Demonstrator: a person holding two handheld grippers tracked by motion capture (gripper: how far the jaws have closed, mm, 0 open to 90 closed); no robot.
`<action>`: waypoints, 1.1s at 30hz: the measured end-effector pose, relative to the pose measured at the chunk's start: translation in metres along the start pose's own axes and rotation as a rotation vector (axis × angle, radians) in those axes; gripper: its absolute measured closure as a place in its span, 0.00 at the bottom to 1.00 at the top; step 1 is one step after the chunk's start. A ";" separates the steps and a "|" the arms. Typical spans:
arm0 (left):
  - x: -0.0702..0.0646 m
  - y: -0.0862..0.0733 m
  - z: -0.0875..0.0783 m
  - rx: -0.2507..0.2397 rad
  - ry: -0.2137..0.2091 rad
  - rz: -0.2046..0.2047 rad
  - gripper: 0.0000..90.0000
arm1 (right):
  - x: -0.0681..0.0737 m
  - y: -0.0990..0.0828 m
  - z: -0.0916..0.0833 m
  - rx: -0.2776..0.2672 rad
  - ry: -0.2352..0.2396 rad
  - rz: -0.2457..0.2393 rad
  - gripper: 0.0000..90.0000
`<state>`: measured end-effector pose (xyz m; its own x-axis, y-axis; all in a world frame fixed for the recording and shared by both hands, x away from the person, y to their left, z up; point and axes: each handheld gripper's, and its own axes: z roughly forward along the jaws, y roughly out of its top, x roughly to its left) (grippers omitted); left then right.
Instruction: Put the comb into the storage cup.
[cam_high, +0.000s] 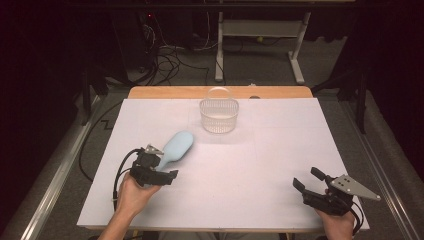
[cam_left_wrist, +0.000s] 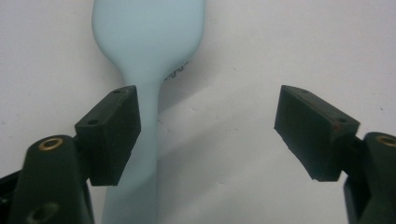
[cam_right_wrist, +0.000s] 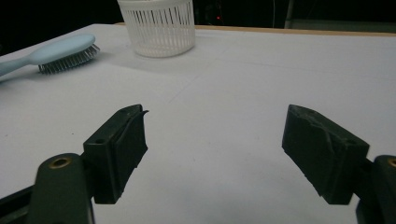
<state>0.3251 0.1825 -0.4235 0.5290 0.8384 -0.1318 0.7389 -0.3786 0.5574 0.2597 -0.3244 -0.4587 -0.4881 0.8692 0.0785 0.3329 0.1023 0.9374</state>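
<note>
A light blue hairbrush lies bristles down on the white table sheet, at the left of centre. Its head points toward the basket and its handle runs back into my left gripper. In the left gripper view the handle lies between the wide jaws, right against the left pad, with a broad gap to the right pad; my left gripper is open. My right gripper rests near the front right corner, open with nothing between its fingers. It looks across at the hairbrush.
A white plastic lattice basket with a handle stands at the back centre of the sheet, also visible as the basket in the right gripper view. A wooden table edge runs behind it. Cables and desk legs are on the floor beyond.
</note>
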 end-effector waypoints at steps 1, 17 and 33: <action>0.001 0.000 0.000 -0.001 -0.004 -0.003 0.22 | 0.000 0.000 0.000 0.001 0.001 0.000 0.25; 0.017 0.014 0.009 0.019 0.033 -0.007 0.20 | 0.000 0.000 0.000 0.001 0.003 0.004 0.25; 0.025 0.022 0.030 0.088 0.048 0.008 0.21 | -0.001 0.000 0.000 -0.003 0.002 0.013 0.25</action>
<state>0.3670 0.1834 -0.4394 0.5159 0.8522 -0.0871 0.7696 -0.4165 0.4840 0.2597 -0.3254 -0.4587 -0.4857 0.8693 0.0916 0.3366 0.0893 0.9374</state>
